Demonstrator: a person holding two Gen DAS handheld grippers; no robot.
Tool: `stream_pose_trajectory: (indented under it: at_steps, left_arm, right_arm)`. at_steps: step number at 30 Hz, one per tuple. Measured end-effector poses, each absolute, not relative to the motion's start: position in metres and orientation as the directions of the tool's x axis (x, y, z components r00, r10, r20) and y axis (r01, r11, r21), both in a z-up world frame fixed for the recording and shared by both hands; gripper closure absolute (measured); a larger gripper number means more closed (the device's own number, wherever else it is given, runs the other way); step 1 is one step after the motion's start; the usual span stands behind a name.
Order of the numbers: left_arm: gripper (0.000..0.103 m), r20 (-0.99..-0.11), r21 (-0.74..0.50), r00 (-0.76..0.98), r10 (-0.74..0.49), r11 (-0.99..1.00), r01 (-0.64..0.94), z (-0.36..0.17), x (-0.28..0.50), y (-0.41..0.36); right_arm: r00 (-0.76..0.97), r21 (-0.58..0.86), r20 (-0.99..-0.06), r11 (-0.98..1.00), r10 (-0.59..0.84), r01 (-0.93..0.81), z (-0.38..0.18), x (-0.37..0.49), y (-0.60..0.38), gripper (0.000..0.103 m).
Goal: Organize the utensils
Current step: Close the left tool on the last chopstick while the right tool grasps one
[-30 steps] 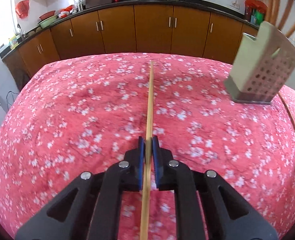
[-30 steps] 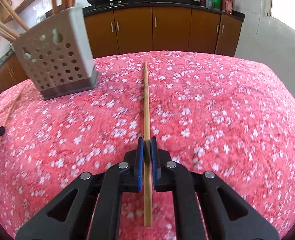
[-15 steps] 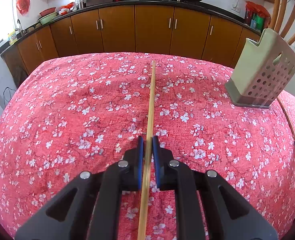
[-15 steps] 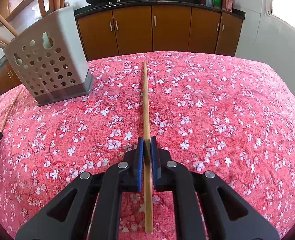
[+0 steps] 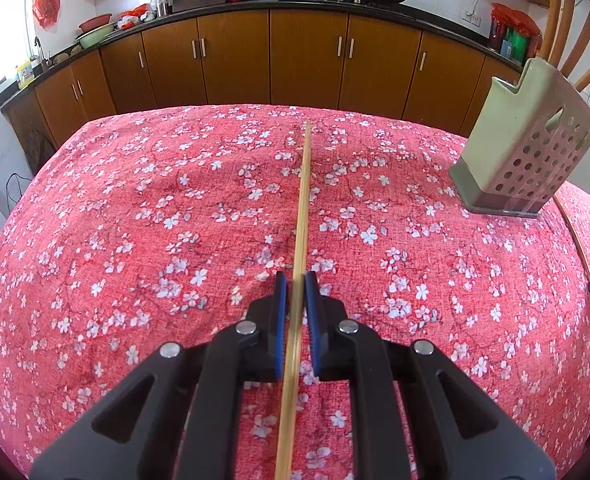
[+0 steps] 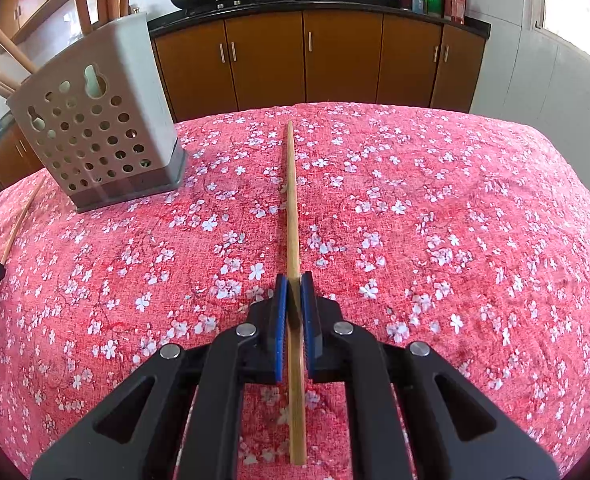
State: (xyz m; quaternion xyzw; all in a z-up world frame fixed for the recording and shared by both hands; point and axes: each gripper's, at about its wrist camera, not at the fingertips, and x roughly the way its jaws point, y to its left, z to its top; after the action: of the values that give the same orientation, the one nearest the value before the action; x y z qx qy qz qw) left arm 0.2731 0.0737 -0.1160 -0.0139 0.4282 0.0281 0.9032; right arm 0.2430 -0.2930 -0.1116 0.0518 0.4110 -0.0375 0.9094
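Left gripper: clamped on thin chopstick, unchanged; right gripper: clamped on thicker chopstick, unchanged; perforated holder at two o'clock, seen slightly lower than before; floral tablecloth beneath.

Both tools are matte black plastic, and each splits into two angular arms with triangular cut-outs. Four round silver rivets run across the linkage of the left gripper, and the right gripper matches. Ribbed bright-blue pads line the inside of every fingertip.
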Motion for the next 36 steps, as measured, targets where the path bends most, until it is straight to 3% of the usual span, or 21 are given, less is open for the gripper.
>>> stream_pose_trajectory:
  at_steps: [36]
  left_arm:
    - [0.090, -0.774, -0.003, 0.631, 0.039, 0.998, -0.065, -0.1153, 0.2742, 0.0743]
  right_arm:
    - [0.656, 0.063, -0.754, 0.991, -0.029, 0.116, -0.1095, 0.2431, -0.2919, 0.095]
